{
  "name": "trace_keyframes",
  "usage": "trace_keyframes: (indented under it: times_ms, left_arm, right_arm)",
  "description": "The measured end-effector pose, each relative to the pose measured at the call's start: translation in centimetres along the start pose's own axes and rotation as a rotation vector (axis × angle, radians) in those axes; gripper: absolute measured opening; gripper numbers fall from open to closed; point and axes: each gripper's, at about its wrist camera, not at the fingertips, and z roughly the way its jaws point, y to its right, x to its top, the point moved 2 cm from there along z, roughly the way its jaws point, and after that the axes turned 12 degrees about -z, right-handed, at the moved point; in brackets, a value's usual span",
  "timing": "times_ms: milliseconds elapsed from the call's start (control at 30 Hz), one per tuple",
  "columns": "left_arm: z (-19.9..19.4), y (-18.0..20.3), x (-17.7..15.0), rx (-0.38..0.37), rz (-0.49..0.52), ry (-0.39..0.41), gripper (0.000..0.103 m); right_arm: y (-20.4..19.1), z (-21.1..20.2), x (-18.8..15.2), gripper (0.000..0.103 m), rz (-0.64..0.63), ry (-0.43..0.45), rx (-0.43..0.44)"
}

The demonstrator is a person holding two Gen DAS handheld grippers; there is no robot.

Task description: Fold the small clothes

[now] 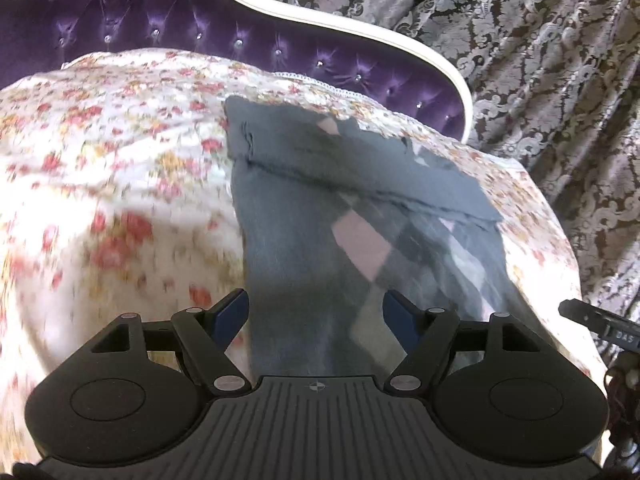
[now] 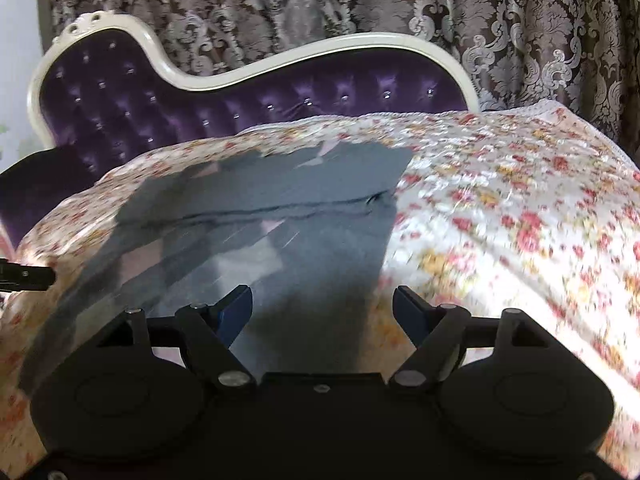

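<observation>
The grey argyle garment (image 1: 320,208) lies mid-bedspread (image 1: 120,168), its far part already folded toward its near part. Both the left gripper (image 1: 316,316) and right gripper (image 2: 322,312) gape empty above its near end, the right's jaws widening; the fold crease runs crosswise ahead, equally near both.

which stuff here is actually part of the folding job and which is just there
Part of the job:
- grey garment, far end already folded over
- left gripper, open
- right gripper, jaws opening, nothing pinched between them

Just there:
- floral bedspread under the garment
- purple tufted headboard
- patterned curtain
</observation>
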Motion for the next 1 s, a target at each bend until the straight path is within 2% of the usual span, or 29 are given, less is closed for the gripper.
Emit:
trace_keyframes:
  times_ms: [267, 333, 467, 800, 1000]
  left_arm:
    - [-2.2, 0.1, -3.5, -0.009, -0.041, 0.004, 0.073]
    - [-2.6, 0.1, -4.1, -0.01, -0.044, 0.01, 0.073]
    - [-3.1, 0.4, -5.5, -0.008, -0.034, 0.016, 0.073]
    - [-2.8, 0.4, -7.8, -0.017, -0.072, -0.025, 0.075]
    - [-2.5, 0.7, -7.6, -0.013, -0.077, -0.012, 0.077]
  right_arm:
    - [-1.8, -2.5, -3.3, 0.079, 0.051, -0.058, 0.066]
    - [-2.1, -2.7, -4.0, 0.074, 0.058, -0.078, 0.079]
    - [-2.8, -3.2, -5.2, 0.073, 0.071, -0.098, 0.099]
    - [-3.6, -3.4, -6.3, 0.074, 0.122, -0.113, 0.13]
    - [-3.6, -2.9, -6.1, 0.075, 0.122, -0.108, 0.123]
